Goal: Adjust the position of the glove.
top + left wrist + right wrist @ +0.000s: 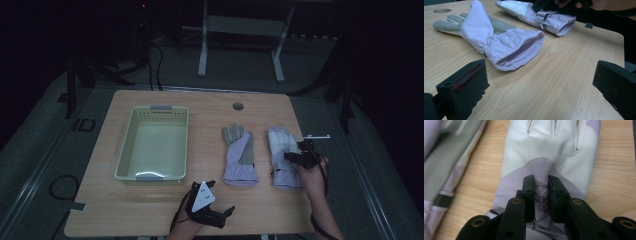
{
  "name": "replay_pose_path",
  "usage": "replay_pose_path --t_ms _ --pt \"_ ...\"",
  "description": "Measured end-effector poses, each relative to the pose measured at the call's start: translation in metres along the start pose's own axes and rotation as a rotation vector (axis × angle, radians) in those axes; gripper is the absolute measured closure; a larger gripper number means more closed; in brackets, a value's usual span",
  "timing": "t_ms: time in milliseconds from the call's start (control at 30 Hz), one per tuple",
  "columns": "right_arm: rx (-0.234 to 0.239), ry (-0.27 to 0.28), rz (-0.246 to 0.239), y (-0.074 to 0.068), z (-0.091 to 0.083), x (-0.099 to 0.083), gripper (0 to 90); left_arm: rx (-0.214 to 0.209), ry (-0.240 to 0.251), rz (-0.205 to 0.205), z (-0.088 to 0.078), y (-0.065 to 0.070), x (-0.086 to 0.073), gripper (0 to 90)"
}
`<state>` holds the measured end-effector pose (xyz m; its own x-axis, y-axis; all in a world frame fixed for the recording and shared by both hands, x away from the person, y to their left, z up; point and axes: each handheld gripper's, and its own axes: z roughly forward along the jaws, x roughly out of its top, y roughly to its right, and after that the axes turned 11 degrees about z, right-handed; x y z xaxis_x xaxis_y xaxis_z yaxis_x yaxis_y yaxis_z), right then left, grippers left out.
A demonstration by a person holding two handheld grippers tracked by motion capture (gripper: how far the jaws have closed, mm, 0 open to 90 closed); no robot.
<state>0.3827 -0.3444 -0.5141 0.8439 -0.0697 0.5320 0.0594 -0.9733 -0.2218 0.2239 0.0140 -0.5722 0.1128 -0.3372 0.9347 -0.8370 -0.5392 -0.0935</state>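
Two lilac, white and grey gloves lie flat side by side on the wooden table [200, 210]. The left glove [239, 157] [486, 35] lies palm up with its cuff towards me. My right gripper [291, 156] [541, 178] is down over the back of the right glove [281, 145] [549, 145]. Its jaws stand a narrow gap apart, and the glove's round logo patch [541, 195] shows flat between them, not pinched. My left gripper [226, 216] [539, 82] rests near the table's front edge, wide open on bare wood and pointing at the left glove's cuff.
A pale green plastic basket [125, 145] stands on the left half of the table, nothing in it. A round cable hole [238, 106] sits at the back middle. White frame legs [202, 55] stand on the floor behind. The right forearm [322, 210] crosses the front right corner.
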Motion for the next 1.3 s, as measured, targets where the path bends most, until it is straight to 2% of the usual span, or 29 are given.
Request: replay_pose_path --t_ms 67,133,267,333,467,567,633,667,800,867,933,1067,1300 --pt "-0.001 -0.003 -0.012 -0.001 0.004 0.0 70.1 -0.005 -0.002 -0.008 0.0 -0.001 0.0 0.0" --pt "0.031 0.009 -0.013 -0.001 0.001 0.0 64.1 -0.005 -0.001 -0.017 0.0 -0.002 0.0 0.0" --pt "0.062 0.042 -0.07 0.001 -0.012 0.004 54.6 -0.003 -0.003 -0.014 0.0 -0.001 0.0 0.0" --pt "0.054 0.054 -0.135 0.003 -0.017 0.005 50.6 -0.003 -0.002 -0.01 0.0 -0.001 0.0 0.0" --pt "0.052 0.035 -0.212 0.005 -0.019 0.006 47.8 -0.002 -0.004 -0.01 0.0 -0.001 0.0 0.0" --pt "0.076 0.003 -0.218 0.008 -0.011 0.002 46.5 -0.003 -0.003 -0.012 0.0 -0.001 0.0 0.0" --pt "0.032 -0.039 -0.232 0.01 0.001 -0.004 46.4 -0.005 -0.004 -0.015 0.0 -0.002 0.0 0.0" --pt "0.038 -0.045 -0.213 0.011 0.006 -0.007 45.4 -0.005 -0.002 -0.015 0.0 -0.002 0.0 0.0" --pt "0.056 -0.008 -0.22 0.013 0.01 -0.014 39.4 -0.004 -0.002 -0.009 0.0 -0.001 0.0 0.0" --pt "0.057 0.0 -0.227 0.012 0.01 -0.015 39.2 -0.004 -0.002 -0.009 0.0 -0.001 0.0 0.0" --pt "0.071 -0.002 -0.223 0.014 0.011 -0.015 42.0 -0.003 -0.002 -0.009 0.0 -0.001 0.0 0.0" --pt "0.101 -0.011 -0.225 0.013 0.01 -0.015 62.4 0.0 -0.004 -0.007 0.0 -0.001 0.0 0.0" --pt "0.119 0.006 -0.146 0.014 0.005 -0.019 78.1 0.001 -0.005 -0.008 0.0 -0.001 0.0 0.0"
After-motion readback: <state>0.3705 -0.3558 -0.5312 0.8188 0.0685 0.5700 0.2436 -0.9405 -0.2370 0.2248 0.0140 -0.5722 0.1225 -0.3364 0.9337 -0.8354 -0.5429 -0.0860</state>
